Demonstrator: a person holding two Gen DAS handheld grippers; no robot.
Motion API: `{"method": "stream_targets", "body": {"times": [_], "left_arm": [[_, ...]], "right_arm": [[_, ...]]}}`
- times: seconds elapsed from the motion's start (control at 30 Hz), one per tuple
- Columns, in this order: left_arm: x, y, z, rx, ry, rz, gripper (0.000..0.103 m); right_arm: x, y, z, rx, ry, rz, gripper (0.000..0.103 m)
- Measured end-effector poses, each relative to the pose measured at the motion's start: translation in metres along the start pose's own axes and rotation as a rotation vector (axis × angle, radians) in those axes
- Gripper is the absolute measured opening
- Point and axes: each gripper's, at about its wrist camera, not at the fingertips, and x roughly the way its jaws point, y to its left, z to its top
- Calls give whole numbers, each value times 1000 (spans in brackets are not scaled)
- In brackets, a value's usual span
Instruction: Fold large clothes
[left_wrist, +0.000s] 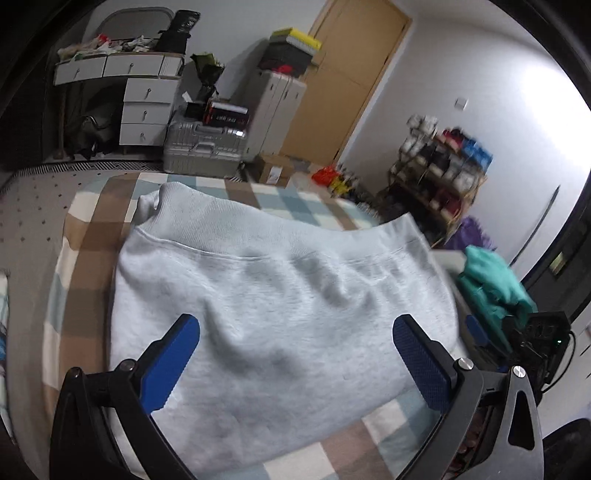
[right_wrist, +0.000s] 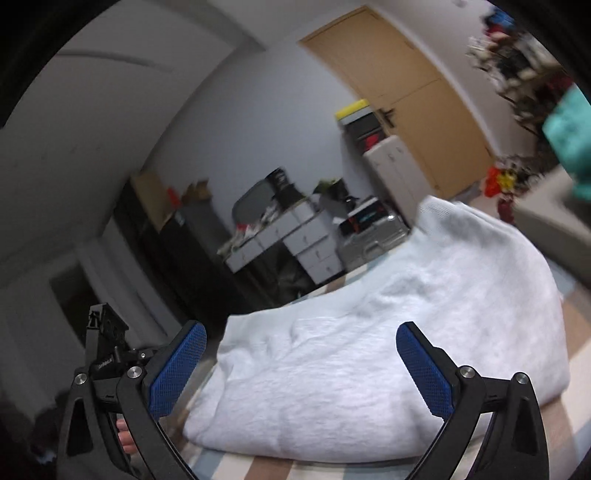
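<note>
A pale grey sweatshirt (left_wrist: 280, 306) lies folded on the checked bedspread (left_wrist: 88, 229), its ribbed hem toward the far side. My left gripper (left_wrist: 295, 332) is open and empty, hovering above the sweatshirt's near part, blue pads wide apart. In the right wrist view the same sweatshirt (right_wrist: 388, 339) lies as a thick folded bundle. My right gripper (right_wrist: 301, 341) is open and empty, just above its near edge. The other gripper's body (right_wrist: 107, 347) shows at the left of that view.
A teal garment (left_wrist: 495, 288) lies on a surface right of the bed. Beyond the bed stand a silver suitcase (left_wrist: 203, 147), white drawers (left_wrist: 147, 110), a cardboard box (left_wrist: 273, 168), a shoe rack (left_wrist: 439, 170) and a wooden door (left_wrist: 347, 81).
</note>
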Motion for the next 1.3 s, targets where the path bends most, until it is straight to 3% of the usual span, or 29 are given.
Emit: {"method": "stream_targets", "body": {"times": [0.13,0.2,0.27,0.37,0.47,0.53,0.6,0.7,0.8,0.9,0.93,1.0,1.07,1.13,1.23,1.3], "left_arm": [[42,22,8,-96,169,-17,102],[58,37,10,-148,209,-47,102],[68,38,11,-121,247,-88,102],[77,32,14,-70,272,-102,102],[66,21,19,-42,237,-159,102],[77,25,18,-28,291,-24,102],[98,47,6,-104,405,17,101],[93,57,-3,-100,360,-29,101],[89,51,-11,-55,332,-1,101],[89,49,1,-105,364,33,101],[84,48,8,-115,357,9,101],[71,40,28,-64,298,-2,102],[63,39,44,-33,238,70,102],[76,52,50,-73,292,73,102],[109,80,35,-171,409,85,102],[115,87,24,-138,399,97,101]], "right_arm": [[6,-32,3,155,57,68,103],[1,-36,4,167,36,57,103],[-3,-33,3,155,20,83,103],[0,-33,1,155,35,108,103],[-1,-37,-2,197,64,125,103],[-3,-44,-3,230,53,114,103],[-4,-48,-3,254,47,105,103],[-8,-48,-3,255,35,99,103],[-12,-40,-2,213,16,97,103],[-7,-35,-2,187,34,77,103],[-5,-35,-3,185,42,71,103],[-3,-35,-4,188,55,58,103],[-2,-36,-4,188,57,44,103],[-2,-37,-4,189,52,32,103],[-4,-39,-4,191,47,2,103],[-5,-41,-5,196,45,-11,103]]}}
